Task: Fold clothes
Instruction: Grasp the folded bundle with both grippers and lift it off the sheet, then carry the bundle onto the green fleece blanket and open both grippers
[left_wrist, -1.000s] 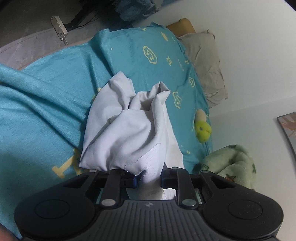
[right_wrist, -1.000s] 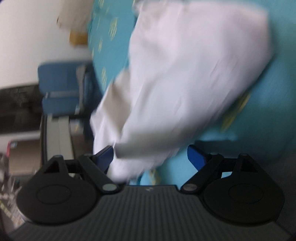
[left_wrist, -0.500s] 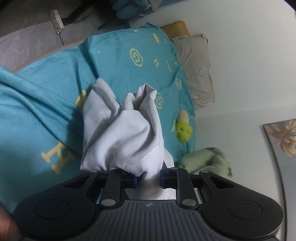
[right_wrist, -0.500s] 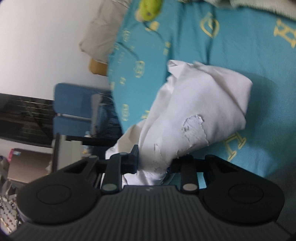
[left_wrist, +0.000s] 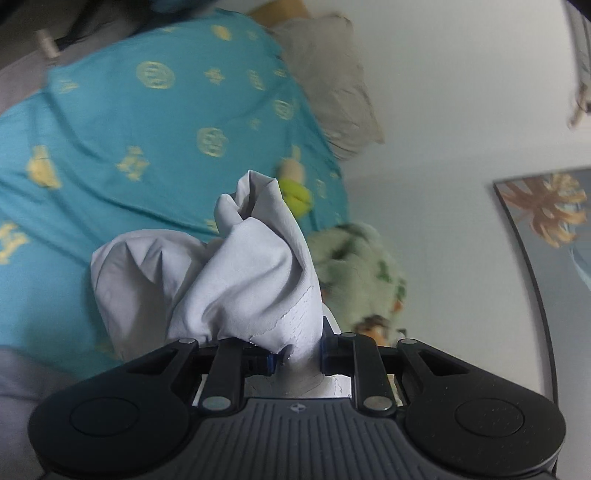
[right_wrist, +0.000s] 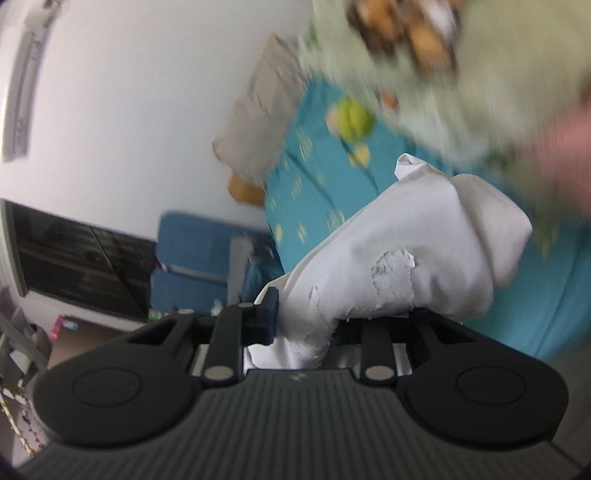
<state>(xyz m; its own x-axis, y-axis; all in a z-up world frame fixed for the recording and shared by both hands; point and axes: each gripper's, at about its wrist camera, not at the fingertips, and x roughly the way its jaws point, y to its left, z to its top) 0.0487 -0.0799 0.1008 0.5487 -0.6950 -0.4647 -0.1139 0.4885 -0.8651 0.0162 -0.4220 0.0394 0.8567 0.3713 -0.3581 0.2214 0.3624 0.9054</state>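
Observation:
A white garment (left_wrist: 236, 280) with a cracked print hangs bunched from my left gripper (left_wrist: 297, 356), which is shut on its fabric above the teal bedspread (left_wrist: 147, 140). In the right wrist view the same white garment (right_wrist: 406, 258) is bunched in my right gripper (right_wrist: 306, 325), which is shut on it. Both hold it lifted off the bed. The rest of the garment is hidden in its own folds.
A beige pillow (left_wrist: 332, 96) lies at the head of the bed by the white wall. A yellow-green plush toy (left_wrist: 295, 192) and a pale green patterned blanket (left_wrist: 362, 266) lie on the bed. A blue chair (right_wrist: 195, 258) stands beside the bed. A framed picture (left_wrist: 546, 229) hangs on the wall.
My right gripper closed on the white garment. Both grippers have lifted it and swung toward the wall and the green blanket.

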